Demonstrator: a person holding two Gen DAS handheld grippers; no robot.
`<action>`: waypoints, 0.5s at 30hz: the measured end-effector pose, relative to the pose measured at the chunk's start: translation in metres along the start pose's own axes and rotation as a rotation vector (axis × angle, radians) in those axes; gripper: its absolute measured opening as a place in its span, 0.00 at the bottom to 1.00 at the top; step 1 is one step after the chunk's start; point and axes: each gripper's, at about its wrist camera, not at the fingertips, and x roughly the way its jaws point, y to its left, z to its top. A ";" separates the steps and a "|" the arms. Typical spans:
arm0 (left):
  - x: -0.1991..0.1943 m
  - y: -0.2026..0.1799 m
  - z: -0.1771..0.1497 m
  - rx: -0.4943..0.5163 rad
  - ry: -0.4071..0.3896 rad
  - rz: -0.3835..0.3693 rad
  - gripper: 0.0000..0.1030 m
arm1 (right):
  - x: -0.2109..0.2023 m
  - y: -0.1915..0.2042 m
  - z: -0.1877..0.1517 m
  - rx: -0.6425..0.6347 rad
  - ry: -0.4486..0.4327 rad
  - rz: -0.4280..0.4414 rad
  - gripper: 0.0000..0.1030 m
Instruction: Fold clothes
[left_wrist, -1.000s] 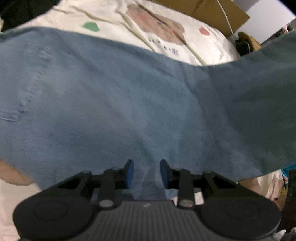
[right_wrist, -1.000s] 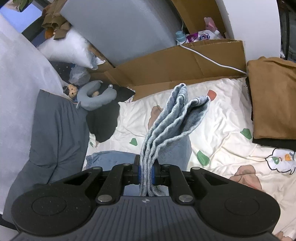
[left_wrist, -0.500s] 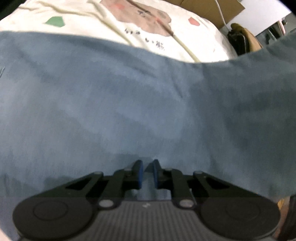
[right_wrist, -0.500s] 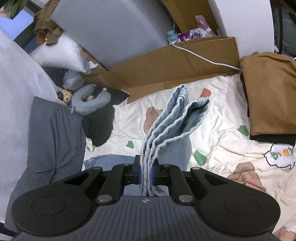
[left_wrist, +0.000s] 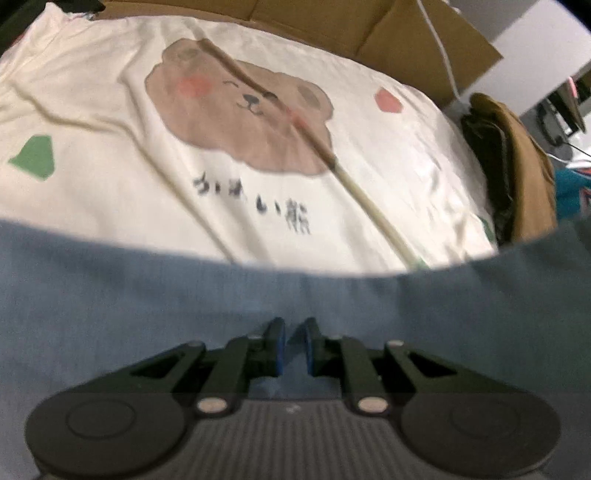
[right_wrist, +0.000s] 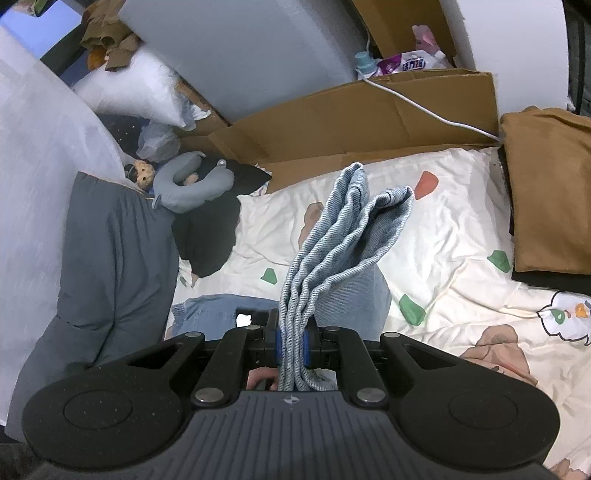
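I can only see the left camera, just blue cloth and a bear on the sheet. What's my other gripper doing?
Observer: The right gripper is shut on a bunched fold of the blue jeans.
Operator: What's behind the bed?
Observer: A grey neck pillow beside a little doll.
Operator: Anything folded already?
Observer: A folded brown garment lies on the sheet's right edge.

The jeans (right_wrist: 347, 236) are lying over the sheet (right_wrist: 454, 236), one bunched end standing up between the right gripper (right_wrist: 291, 347) fingers. Cardboard (right_wrist: 369, 122) is leaning behind the sheet. A folded pile (right_wrist: 550, 192) is sitting at its right edge, a neck pillow (right_wrist: 192, 181) at its left.
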 end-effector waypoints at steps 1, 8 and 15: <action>0.003 0.000 0.002 -0.006 -0.002 -0.001 0.11 | 0.001 0.001 0.000 -0.002 0.002 0.000 0.09; -0.002 0.000 -0.015 0.006 -0.008 -0.012 0.12 | 0.003 0.006 0.002 -0.007 0.005 -0.008 0.09; -0.033 0.003 -0.073 0.003 -0.006 -0.038 0.12 | 0.003 0.014 0.001 -0.021 0.002 0.001 0.09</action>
